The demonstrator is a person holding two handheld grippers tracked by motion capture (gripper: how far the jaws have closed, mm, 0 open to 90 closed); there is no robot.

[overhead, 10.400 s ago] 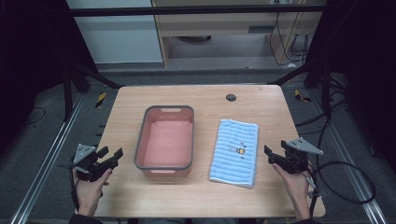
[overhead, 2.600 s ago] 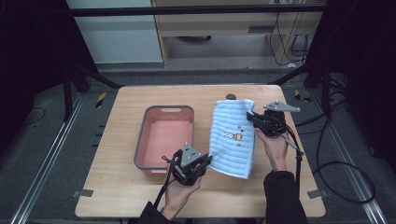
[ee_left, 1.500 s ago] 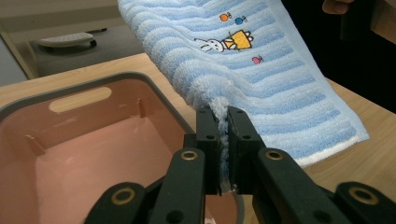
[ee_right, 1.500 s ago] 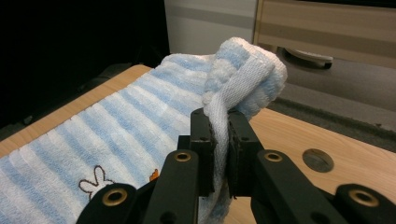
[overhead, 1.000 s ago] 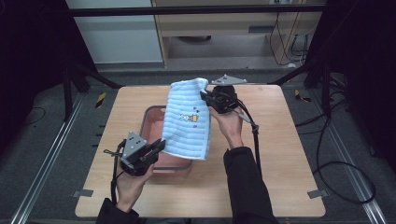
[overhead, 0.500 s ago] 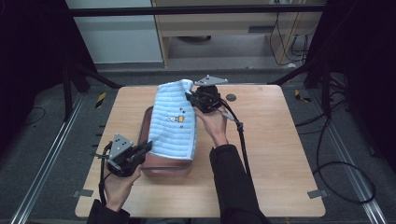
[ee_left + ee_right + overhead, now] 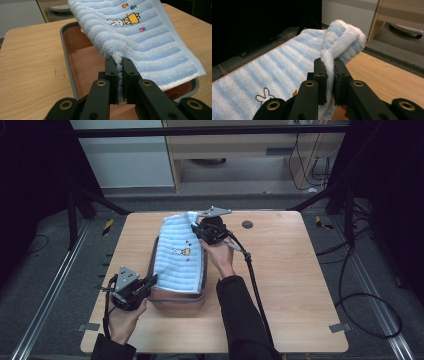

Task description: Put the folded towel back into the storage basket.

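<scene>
While gripped at two corners, a blue striped towel [image 7: 180, 257] is held over a pink tub [image 7: 176, 296].

The near corner is clenched in the left tool [image 7: 119, 72], the far corner in the right tool [image 7: 329, 72]. The towel, printed with a rabbit, is draped sloping across the grey-rimmed tub, which is set on the wooden counter [image 7: 300, 285]; its lower edge is laid on the tub's right rim.

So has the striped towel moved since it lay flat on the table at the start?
Yes. The towel has gone leftward in the high view, off the table, and now hangs over the pink tub, clamped by both grippers.
</scene>
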